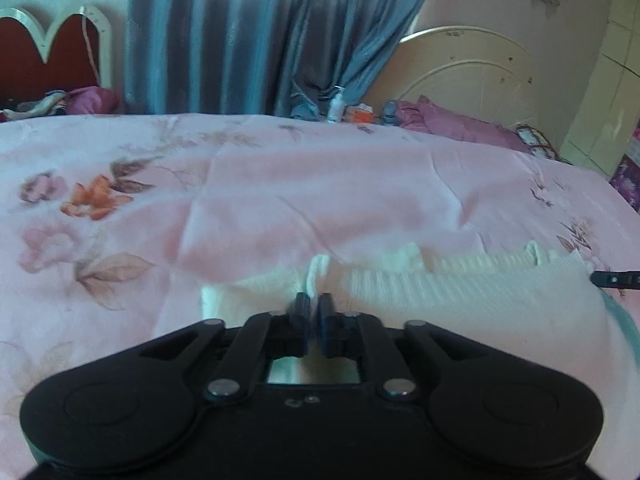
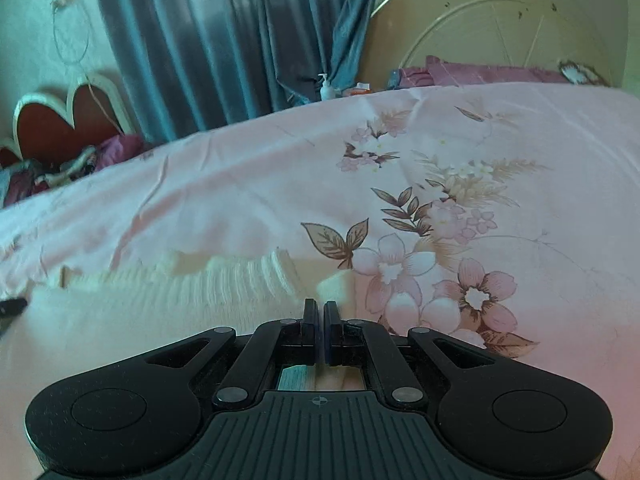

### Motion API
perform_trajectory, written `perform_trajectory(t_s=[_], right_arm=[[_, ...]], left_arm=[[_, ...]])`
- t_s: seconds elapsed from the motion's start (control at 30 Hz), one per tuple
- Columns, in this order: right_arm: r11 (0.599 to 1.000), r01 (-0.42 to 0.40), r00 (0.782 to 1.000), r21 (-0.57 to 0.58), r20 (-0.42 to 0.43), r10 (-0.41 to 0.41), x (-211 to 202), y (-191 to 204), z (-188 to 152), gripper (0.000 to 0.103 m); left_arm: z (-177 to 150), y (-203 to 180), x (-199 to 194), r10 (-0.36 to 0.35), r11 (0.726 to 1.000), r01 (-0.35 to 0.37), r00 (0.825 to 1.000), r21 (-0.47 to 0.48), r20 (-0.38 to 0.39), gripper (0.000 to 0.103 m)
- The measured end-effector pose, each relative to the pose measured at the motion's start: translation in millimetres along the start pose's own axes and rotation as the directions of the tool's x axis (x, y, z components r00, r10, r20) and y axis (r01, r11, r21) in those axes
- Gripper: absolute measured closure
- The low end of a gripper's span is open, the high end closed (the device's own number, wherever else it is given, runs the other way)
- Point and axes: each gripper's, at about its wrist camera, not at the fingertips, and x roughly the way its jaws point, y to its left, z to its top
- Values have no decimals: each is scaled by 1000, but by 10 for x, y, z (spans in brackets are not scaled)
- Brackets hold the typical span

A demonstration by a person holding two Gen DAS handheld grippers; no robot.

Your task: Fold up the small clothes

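Observation:
A small white ribbed garment point(image 1: 460, 292) lies on the pink floral bedspread point(image 1: 120, 200). My left gripper point(image 1: 314, 300) is shut on a bunched fold of the garment's edge, which sticks up between the fingers. In the right wrist view the same garment point(image 2: 160, 300) spreads to the left. My right gripper point(image 2: 321, 306) is shut at the garment's right edge; I cannot tell whether cloth is caught between its fingers. The tip of the right gripper point(image 1: 612, 279) shows at the right edge of the left wrist view.
The bedspread point(image 2: 520, 160) covers the whole bed. Blue curtains point(image 1: 240, 32) hang behind it. A cream headboard point(image 1: 468, 68) and purple pillows point(image 1: 452, 122) stand at the far right. A pump bottle point(image 1: 336, 108) and an orange box point(image 1: 359, 114) sit beyond the bed.

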Motion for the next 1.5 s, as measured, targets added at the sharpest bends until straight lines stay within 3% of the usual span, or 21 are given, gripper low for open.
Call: perform_trajectory(t_s=[0.07,0.17,0.2,0.27,0.33,0.37,0.43,0.53,0.6,0.77,0.8,0.87,0.9,0.97,1.03,1.1,1.13,1.17,1.33,1.43,1.5], right_arm=[[999,39,999,-17,38,-38,-172,58,9,92],[992,-88,996,-86,27,90,-425,265,-89,91],[985,-108,994,-133,6,110,-467,383,-155,91],[963,-184,983,-195,-48,178,-482,603,-302,90],[945,-199,979,-261,-85,183,-398,819,-437,89],[940,-174,984,-294,-99,152,-325,895,-495,80],[951,-153,987,-269,-85,135,-227,889,-525,74],[971,-168,984,-171,-85,155,-289,777,-392,73],[968,-181,983,-175,-52,174,-327,815,-313,73],[948,-201,979,-248,-90,184,-18,1114,-255,73],[948,-188,982,-257,-84,172,36,1083,-254,73],[978,-41,999,-206,-26,37,90,865,-185,73],[992,19,1000,-123,-18,-21,107,649,-130,74],[999,-7,999,-44,-35,5,79,423,-77,73],[996,11,1000,-89,-10,-12,-57,484,-71,73],[992,-47,999,-116,13,49,-237,628,-116,73],[988,-68,997,-139,14,71,-300,734,-149,68],[980,-91,995,-178,18,95,-367,861,-208,54],[938,-195,981,-285,-59,186,-390,1263,-476,49],[924,-182,982,-336,-101,157,-293,1339,-631,49],[923,-187,982,-336,-101,162,-259,1281,-678,49]], left_arm=[[-1,-54,-234,60,998,-61,996,13,68,73],[-56,-183,-507,-102,994,106,991,-35,86,74],[-99,-325,-552,-141,990,142,987,1,72,74],[-195,-628,-570,-169,982,165,985,97,37,71],[-297,-843,-460,-192,973,192,981,132,-10,61],[-352,-917,-362,-176,973,180,984,144,-41,51],[-445,-939,-235,-145,978,152,988,144,-55,50],[-401,-831,-297,-157,981,161,987,106,-44,53],[-334,-776,-311,-143,984,144,990,108,-13,53],[-150,-605,-100,-79,994,80,997,78,-19,53],[-120,-547,-53,-51,996,52,999,69,-15,53],[-112,-302,-24,21,999,-20,1000,50,-9,59],[-116,-166,-33,13,999,-13,1000,32,-13,65],[-81,-58,-94,-8,1000,8,1000,11,-25,68],[-52,-140,-207,26,1000,-26,1000,16,0,57],[-56,-318,-362,-4,1000,3,999,24,52,40],[-71,-430,-426,-25,999,23,997,30,67,35],[-117,-568,-494,-51,998,48,996,45,80,32],[-425,-1142,-534,-105,982,98,994,164,37,39],[-592,-1223,-408,-86,980,87,996,176,-18,39],[-674,-1188,-397,-71,979,71,997,193,-5,37]])
